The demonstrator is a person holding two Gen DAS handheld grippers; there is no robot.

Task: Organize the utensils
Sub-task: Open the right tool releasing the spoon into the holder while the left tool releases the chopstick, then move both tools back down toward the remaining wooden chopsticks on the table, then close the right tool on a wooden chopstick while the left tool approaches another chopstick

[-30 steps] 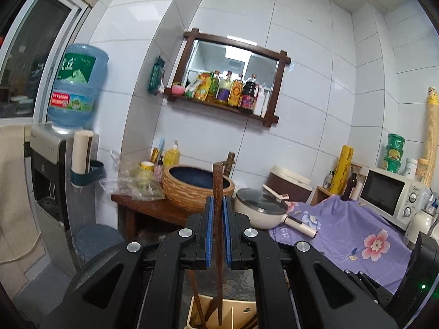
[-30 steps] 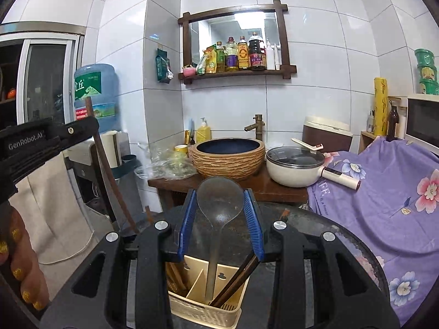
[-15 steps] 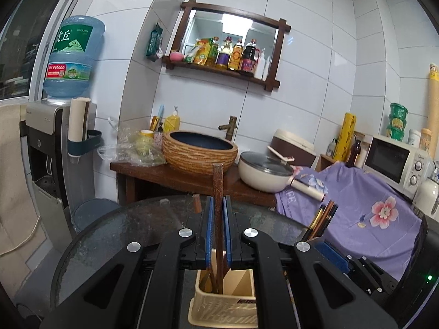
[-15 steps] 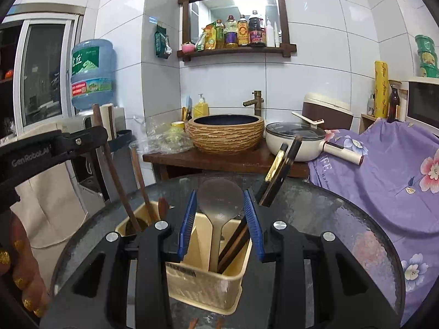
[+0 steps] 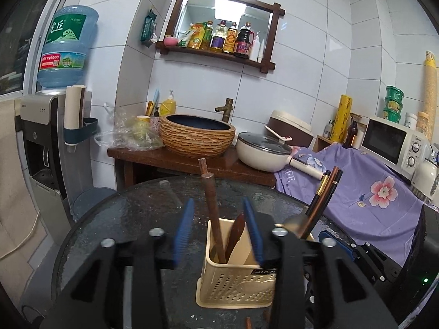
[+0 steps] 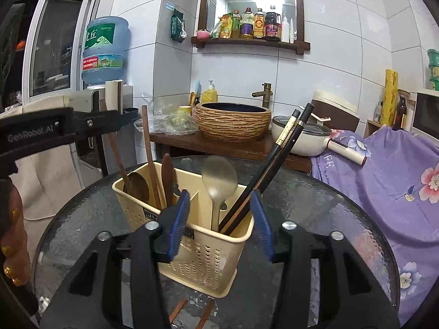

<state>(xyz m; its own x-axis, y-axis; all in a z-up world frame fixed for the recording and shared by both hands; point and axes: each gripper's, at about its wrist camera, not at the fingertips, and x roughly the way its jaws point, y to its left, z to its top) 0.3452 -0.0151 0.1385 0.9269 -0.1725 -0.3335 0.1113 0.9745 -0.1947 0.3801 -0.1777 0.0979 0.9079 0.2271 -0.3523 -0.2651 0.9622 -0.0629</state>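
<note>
Utensil caddy sits on the round surface; wooden spoons in its left compartment, metal spoon and chopsticks in the right.

Holder: cream perforated plastic caddy with compartments, upright on the dark glass tabletop, directly ahead of and below both pairs of jaws.
Wooden stick: dark brown, slender, standing near-upright in the holder's left compartment, between the left jaws, touching neither pad; the left jaws are opening.
Wooden spatula: brown blade, leaning beside the stick, just inside the left gripper's right-hand pad.
Metal ladle: grey bowl upward, handle down in the right compartment, between the right jaws, free of both pads; the right jaws are opening.
Chopsticks: black with gold bands, tilted rightward, rising past the right gripper's right-hand pad.
</note>
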